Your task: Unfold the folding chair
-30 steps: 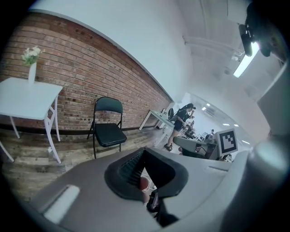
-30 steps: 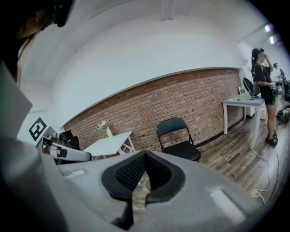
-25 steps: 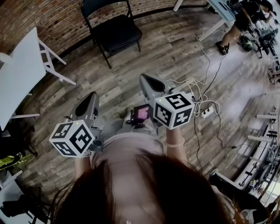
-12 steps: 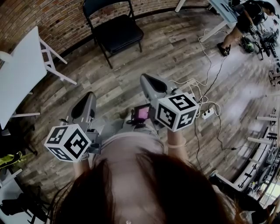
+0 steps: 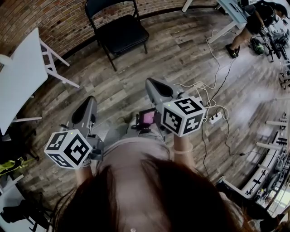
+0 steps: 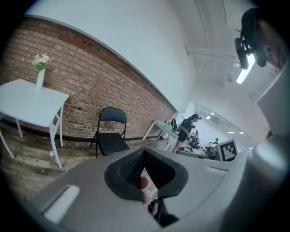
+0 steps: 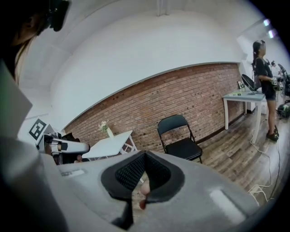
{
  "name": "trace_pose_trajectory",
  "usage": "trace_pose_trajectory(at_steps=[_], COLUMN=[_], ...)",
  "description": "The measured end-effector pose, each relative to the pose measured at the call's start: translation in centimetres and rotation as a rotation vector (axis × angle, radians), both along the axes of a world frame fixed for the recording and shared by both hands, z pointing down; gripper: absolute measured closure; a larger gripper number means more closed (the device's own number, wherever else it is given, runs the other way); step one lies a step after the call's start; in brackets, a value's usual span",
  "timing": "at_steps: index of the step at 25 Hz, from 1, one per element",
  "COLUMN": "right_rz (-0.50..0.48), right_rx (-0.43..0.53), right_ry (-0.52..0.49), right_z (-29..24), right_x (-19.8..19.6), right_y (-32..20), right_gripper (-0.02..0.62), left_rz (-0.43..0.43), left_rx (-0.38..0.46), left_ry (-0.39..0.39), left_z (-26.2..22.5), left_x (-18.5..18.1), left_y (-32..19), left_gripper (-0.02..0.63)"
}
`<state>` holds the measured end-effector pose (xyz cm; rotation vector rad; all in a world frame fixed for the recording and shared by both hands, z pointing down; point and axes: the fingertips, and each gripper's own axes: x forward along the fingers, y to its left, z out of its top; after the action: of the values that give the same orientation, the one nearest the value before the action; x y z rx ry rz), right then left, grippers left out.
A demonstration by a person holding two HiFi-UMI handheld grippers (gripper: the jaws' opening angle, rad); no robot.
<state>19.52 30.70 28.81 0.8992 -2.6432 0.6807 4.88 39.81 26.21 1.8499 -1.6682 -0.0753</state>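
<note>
One black chair (image 5: 118,31), two white tables (image 5: 20,77) (image 5: 232,12), two grippers (image 5: 87,106) (image 5: 153,85)

The person holds both grippers out in front of the body, side by side and apart, each pointing forward and tilted a little downward. The left gripper (image 5: 89,102) sits nearer the body, and its jaws are pressed together, pad against pad. The right gripper (image 5: 153,85) reaches a bit further ahead, its jaws closed the same way. The left cube (image 5: 68,148) and the right cube (image 5: 182,115) sit at the rear of their grippers. The right forearm (image 5: 181,147) shows bare below its cube. The left forearm (image 5: 84,173) is only partly seen.
</note>
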Motion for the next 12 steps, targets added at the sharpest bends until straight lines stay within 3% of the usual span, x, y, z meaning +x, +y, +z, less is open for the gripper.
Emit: trace_pose_trajectory(at_steps=[12], right_rz=[-0.004], right_rx=[-0.006], right_ry=[-0.041], right_z=[0.09], right_x=[0.07], right_y=[-1.02], right_gripper=[0.601], left_rz=[-0.01], left_rx=[-0.011], left_ry=[0.004], left_z=[0.41], left_x=[0.01], left_y=[-0.95], left_gripper=[0.609])
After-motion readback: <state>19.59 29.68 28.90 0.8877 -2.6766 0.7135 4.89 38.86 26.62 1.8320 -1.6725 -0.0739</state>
